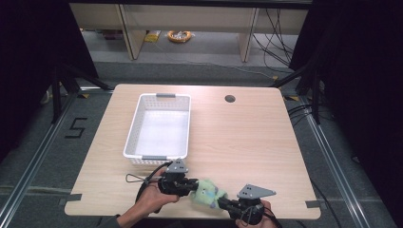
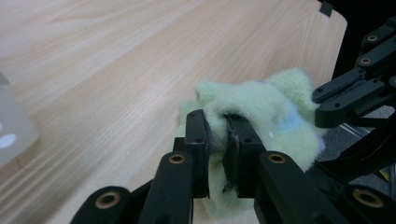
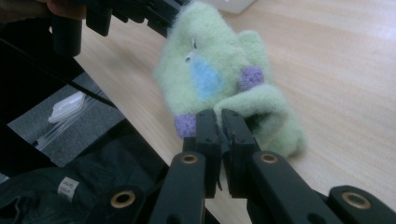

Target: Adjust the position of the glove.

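Observation:
A fuzzy pale green cloth item (image 1: 207, 192) with blue and purple patches hangs between both grippers just above the table's front edge. My left gripper (image 1: 194, 186) is shut on one end of it; in the left gripper view its jaws pinch a fold of the green fabric (image 2: 261, 100). My right gripper (image 1: 223, 202) is shut on the other end; in the right gripper view the green item (image 3: 219, 79) shows a blue patch and purple dots above the closed jaws. The other gripper's black body (image 2: 359, 93) appears at the right of the left gripper view.
A white plastic basket (image 1: 142, 124) with nothing in it stands on the wooden table (image 1: 247, 137) left of centre, just beyond my left hand. A round cable hole (image 1: 230, 99) sits near the far edge. Dark floor and shelving lie beyond the table.

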### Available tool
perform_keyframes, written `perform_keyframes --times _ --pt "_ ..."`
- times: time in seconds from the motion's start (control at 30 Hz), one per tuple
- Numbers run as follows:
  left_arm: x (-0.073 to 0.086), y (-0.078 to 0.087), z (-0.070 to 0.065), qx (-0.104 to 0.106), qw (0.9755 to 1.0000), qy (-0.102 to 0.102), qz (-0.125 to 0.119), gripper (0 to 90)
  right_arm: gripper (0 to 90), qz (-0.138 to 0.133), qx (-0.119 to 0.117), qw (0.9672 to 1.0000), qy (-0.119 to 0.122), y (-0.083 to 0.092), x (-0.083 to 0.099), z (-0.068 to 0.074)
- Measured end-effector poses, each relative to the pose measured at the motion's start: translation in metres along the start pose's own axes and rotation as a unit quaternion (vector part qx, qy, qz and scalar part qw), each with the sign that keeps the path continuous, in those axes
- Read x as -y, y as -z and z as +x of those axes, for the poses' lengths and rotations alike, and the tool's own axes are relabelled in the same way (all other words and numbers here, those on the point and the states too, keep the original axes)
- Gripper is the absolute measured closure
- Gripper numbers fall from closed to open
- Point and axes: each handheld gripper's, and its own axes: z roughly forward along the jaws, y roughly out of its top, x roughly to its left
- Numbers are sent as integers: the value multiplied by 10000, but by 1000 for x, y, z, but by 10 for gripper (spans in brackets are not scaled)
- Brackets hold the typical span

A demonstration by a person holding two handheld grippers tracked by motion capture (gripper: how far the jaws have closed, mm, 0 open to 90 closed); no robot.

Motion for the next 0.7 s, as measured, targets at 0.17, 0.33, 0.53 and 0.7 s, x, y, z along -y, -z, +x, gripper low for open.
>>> perform_keyframes --times 0.17,0.33,0.53,0.7 --pt "6 -4 8 25 9999 99 49 799 853 142 30 9998 -104 -4 6 -8" --pt "11 -4 7 5 9998 200 88 792 848 194 62 9997 -135 -4 6 -11" --pt "14 0 9 -30 9996 260 58 787 840 222 81 9997 -63 -8 0 -16" --pt "20 4 9 -67 9995 302 88 772 808 285 90 9994 -168 -10 -5 -19"
